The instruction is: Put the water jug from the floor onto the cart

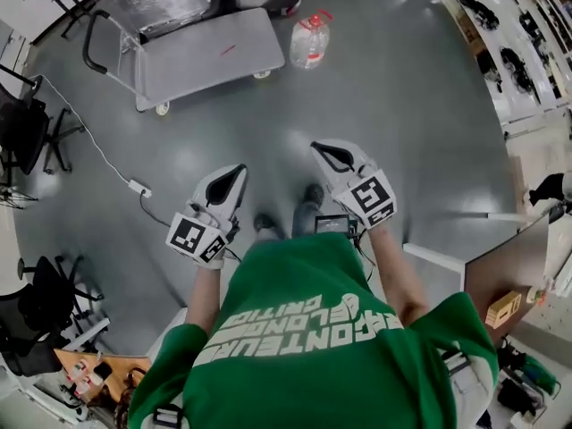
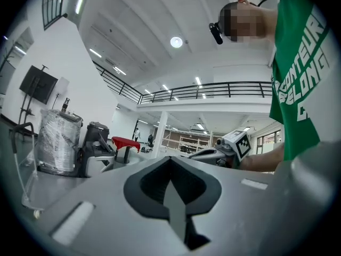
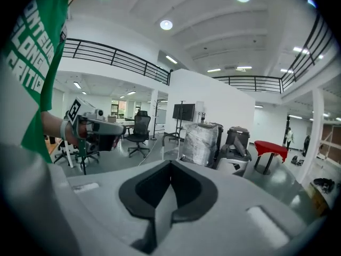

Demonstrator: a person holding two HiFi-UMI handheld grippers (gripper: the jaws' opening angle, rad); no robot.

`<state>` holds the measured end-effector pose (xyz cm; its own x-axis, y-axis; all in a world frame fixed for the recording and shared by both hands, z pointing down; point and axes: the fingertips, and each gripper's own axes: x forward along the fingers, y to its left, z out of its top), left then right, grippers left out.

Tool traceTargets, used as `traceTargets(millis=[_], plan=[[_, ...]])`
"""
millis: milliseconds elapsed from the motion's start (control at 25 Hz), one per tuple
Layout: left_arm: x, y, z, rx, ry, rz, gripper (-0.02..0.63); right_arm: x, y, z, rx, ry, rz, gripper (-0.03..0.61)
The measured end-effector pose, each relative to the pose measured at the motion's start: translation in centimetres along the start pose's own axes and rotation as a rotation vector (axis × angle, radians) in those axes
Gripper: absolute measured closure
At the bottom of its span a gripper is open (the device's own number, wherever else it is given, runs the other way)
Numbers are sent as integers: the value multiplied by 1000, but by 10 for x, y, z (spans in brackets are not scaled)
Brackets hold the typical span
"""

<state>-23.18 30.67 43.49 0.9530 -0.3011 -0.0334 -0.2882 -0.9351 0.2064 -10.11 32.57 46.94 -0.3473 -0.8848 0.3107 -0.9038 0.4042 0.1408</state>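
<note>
— 1 water jug [image 1: 310, 41], caught by the head view alone: upright on the grey floor [image 1: 393, 123], just beside the cart [image 1: 201, 56], not on it.
— Contents?
— Clear body, red cap; fill level impossible to tell.
— And the grippers?
— Well apart from the jug. Left gripper [image 1: 236, 172] and right gripper [image 1: 324, 150] both with jaws closed on nothing. Visible in each other's gripper views, plus a plastic-wrapped bundle [image 3: 201, 142].
— Any writing?
— White print on the green shirt [image 1: 313, 338]: "ONTEUR" legible, rest cut off.
</note>
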Motion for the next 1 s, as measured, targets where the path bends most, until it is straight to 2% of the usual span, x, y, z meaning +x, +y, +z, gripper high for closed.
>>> traceTargets(millis=[120, 400, 760, 1000], plan=[[-3, -2, -9, -25, 37, 13, 600, -11, -15, -18, 33, 24, -35, 586], [24, 3, -12, -20, 78, 22, 600, -13, -52, -26, 55, 24, -50, 586], [85, 0, -33, -13, 91, 13, 600, -9, -96, -55, 109, -12, -44, 586], [140, -6, -30, -19, 82, 2, 600, -13, -143, -69, 160, 1, -33, 586]])
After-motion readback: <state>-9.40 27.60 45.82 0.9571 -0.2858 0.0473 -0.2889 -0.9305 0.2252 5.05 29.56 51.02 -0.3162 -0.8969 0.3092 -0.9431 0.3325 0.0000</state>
